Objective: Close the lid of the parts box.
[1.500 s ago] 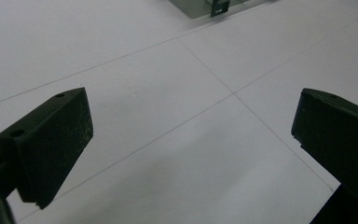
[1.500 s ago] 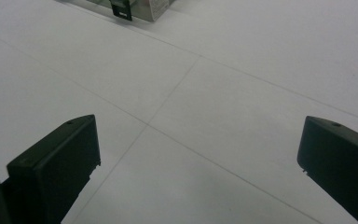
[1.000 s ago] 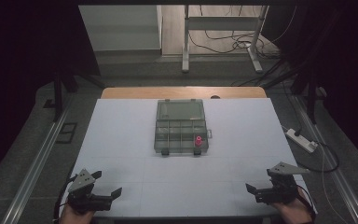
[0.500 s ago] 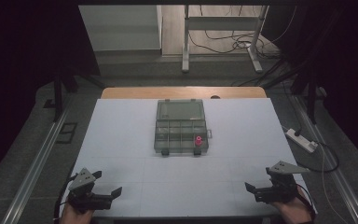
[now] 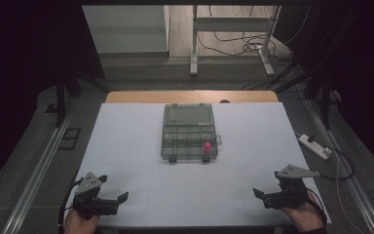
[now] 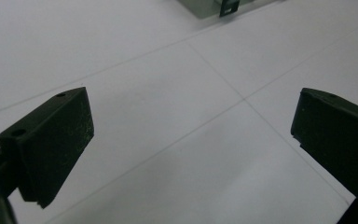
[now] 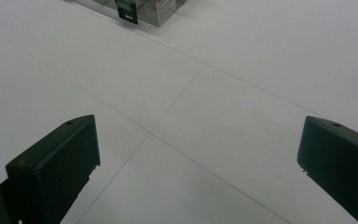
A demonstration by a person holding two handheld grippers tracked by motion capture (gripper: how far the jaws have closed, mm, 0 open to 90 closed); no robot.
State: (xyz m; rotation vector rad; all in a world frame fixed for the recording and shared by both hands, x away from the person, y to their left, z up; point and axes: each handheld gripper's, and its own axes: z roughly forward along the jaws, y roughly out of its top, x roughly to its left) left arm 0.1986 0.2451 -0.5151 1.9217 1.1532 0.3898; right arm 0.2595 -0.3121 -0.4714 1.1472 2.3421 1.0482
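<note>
Your left gripper (image 5: 111,201) sits at the near left corner of the desk (image 5: 126,141), jaws spread wide with nothing between them. In the left gripper view the gripper (image 6: 191,140) has bare white desk surface between the jaws, and a corner of the box with one black latch (image 6: 228,7) at the top edge.

Your right gripper (image 5: 268,195) is at the near right corner, also wide and empty. The right gripper view, with the gripper (image 7: 198,158) low over the desk, has a black latch (image 7: 127,11) at the top.

The clear compartment box (image 5: 190,131) sits mid-desk, well apart from both grippers, lid open and laid back. A pink piece (image 5: 207,146) stands in its front right compartment. A white power strip (image 5: 314,146) lies off the desk's right edge.
</note>
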